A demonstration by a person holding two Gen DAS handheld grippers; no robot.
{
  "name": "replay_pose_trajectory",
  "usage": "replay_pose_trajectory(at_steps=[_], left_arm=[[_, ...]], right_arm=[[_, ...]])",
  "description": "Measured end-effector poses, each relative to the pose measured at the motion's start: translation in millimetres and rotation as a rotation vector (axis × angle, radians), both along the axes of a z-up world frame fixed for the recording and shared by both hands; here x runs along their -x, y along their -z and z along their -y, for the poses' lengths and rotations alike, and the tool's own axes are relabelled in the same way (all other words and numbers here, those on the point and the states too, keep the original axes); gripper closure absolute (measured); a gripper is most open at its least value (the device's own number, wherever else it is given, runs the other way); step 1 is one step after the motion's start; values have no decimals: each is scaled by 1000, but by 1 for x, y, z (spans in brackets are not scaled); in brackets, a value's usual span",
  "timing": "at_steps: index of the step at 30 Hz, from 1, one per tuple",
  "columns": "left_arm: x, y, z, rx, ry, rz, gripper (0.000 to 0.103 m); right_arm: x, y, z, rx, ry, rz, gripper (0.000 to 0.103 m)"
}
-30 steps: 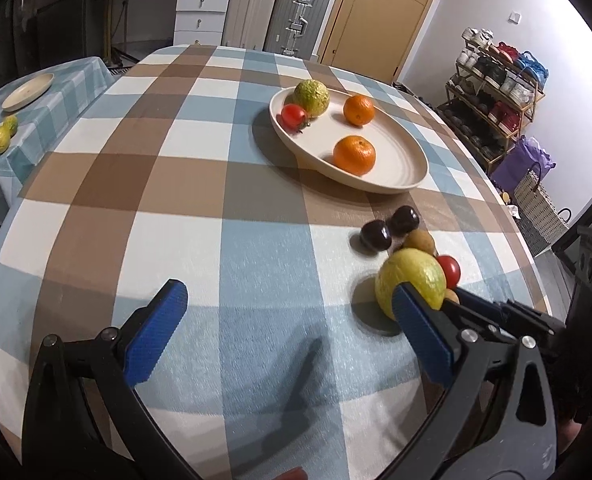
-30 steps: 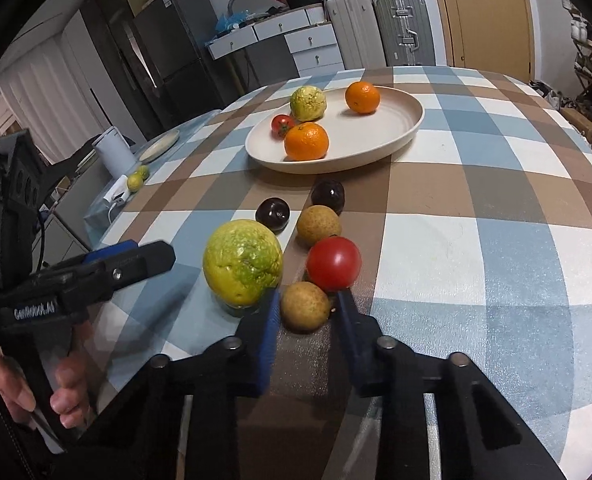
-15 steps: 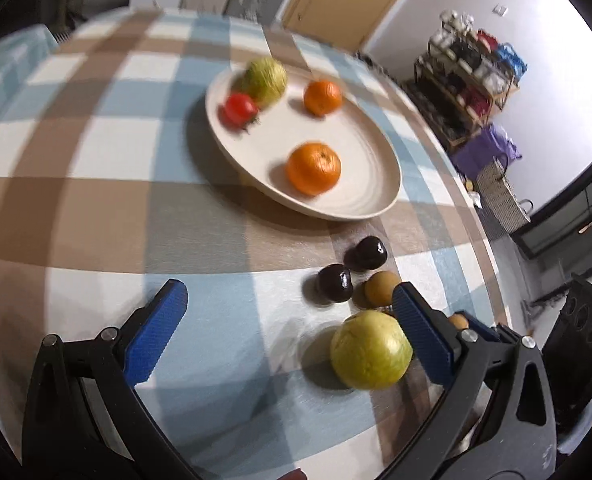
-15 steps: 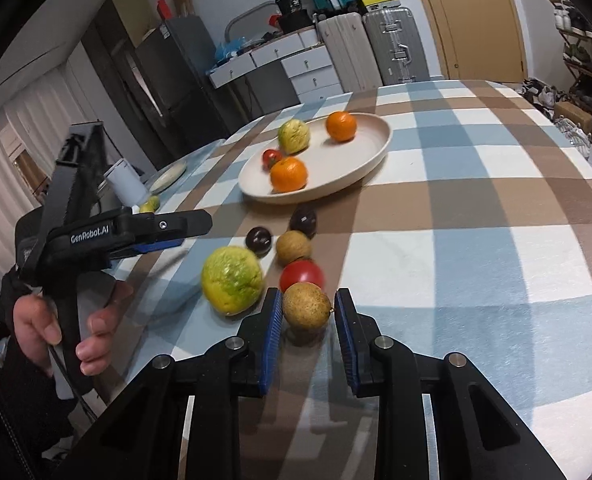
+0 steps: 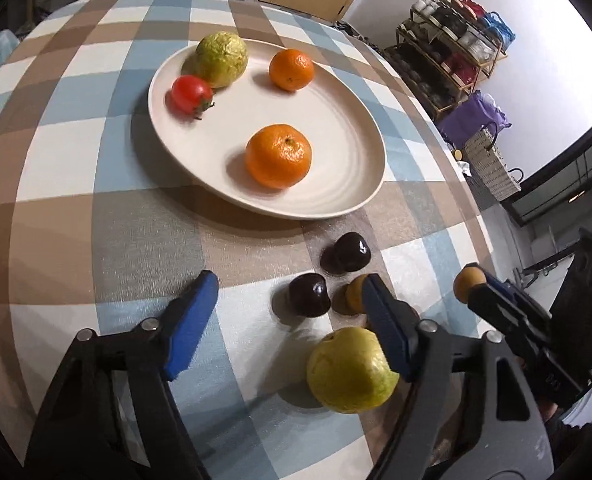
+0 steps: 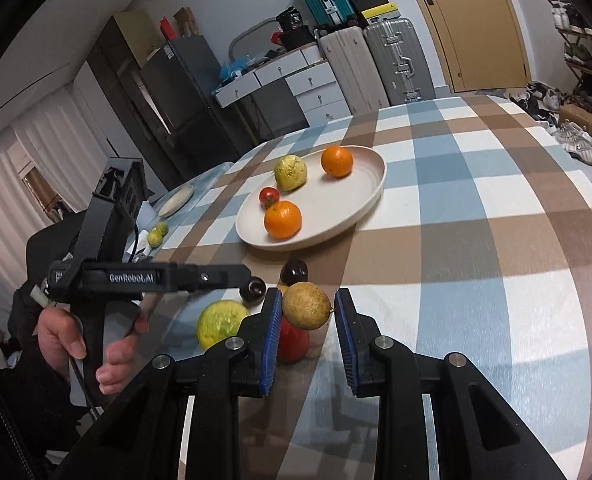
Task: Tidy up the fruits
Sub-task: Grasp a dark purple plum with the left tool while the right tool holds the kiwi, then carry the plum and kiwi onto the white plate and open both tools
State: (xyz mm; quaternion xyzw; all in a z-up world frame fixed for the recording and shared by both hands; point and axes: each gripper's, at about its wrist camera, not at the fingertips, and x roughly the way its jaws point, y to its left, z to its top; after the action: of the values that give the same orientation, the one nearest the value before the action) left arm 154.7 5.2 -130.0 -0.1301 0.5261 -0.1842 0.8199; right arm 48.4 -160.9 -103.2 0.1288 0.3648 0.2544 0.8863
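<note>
My right gripper (image 6: 307,312) is shut on a small brown fruit (image 6: 306,305) and holds it above the table; it also shows in the left wrist view (image 5: 468,283). Below it lie a red tomato (image 6: 292,343), a yellow-green guava (image 6: 220,323) and two dark plums (image 6: 294,271). My left gripper (image 5: 287,300) is open and empty, low over the table, with the plums (image 5: 309,294), another brown fruit (image 5: 353,298) and the guava (image 5: 351,369) by its right finger. The cream plate (image 5: 336,184) holds two oranges (image 5: 278,156), a tomato (image 5: 190,94) and a guava (image 5: 221,58).
The round table has a checked cloth (image 6: 496,216). A side table at the left carries a small plate (image 6: 175,201) and green fruits (image 6: 156,234). Suitcases (image 6: 376,64) and drawers stand behind; a shoe rack (image 5: 456,60) is at the right.
My right gripper has lifted the brown fruit off the table, leaving the tomato below. My left gripper has moved forward toward the plums and the plate.
</note>
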Motion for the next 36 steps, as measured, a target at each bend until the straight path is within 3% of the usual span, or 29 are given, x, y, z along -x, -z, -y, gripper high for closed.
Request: replay_pose_trajectory(at_steps=[4, 5, 8, 11, 17, 24, 30, 36], left_arm=[[-2, 2, 4, 3, 26, -11, 58], [-3, 3, 5, 0, 33, -20, 70], [-2, 2, 8, 14, 64, -23, 84], [2, 0, 14, -24, 84, 1, 84], [4, -6, 13, -18, 71, 22, 84], [-1, -34, -5, 22, 50, 76, 84], [-25, -55, -31, 14, 0, 133, 84], [-53, -54, -47, -10, -52, 158, 84]], right_arm=[[-5, -1, -2, -2, -7, 5, 76], [-5, -2, -2, -6, -9, 4, 76], [-7, -2, -3, -3, -11, 3, 76], [-7, -2, -4, -1, -12, 2, 76], [-9, -3, -6, 1, -13, 5, 76], [-22, -10, -11, 1, -34, 18, 76], [-54, -25, -23, -4, -63, 40, 76], [-100, -38, -41, 12, -106, 46, 76]])
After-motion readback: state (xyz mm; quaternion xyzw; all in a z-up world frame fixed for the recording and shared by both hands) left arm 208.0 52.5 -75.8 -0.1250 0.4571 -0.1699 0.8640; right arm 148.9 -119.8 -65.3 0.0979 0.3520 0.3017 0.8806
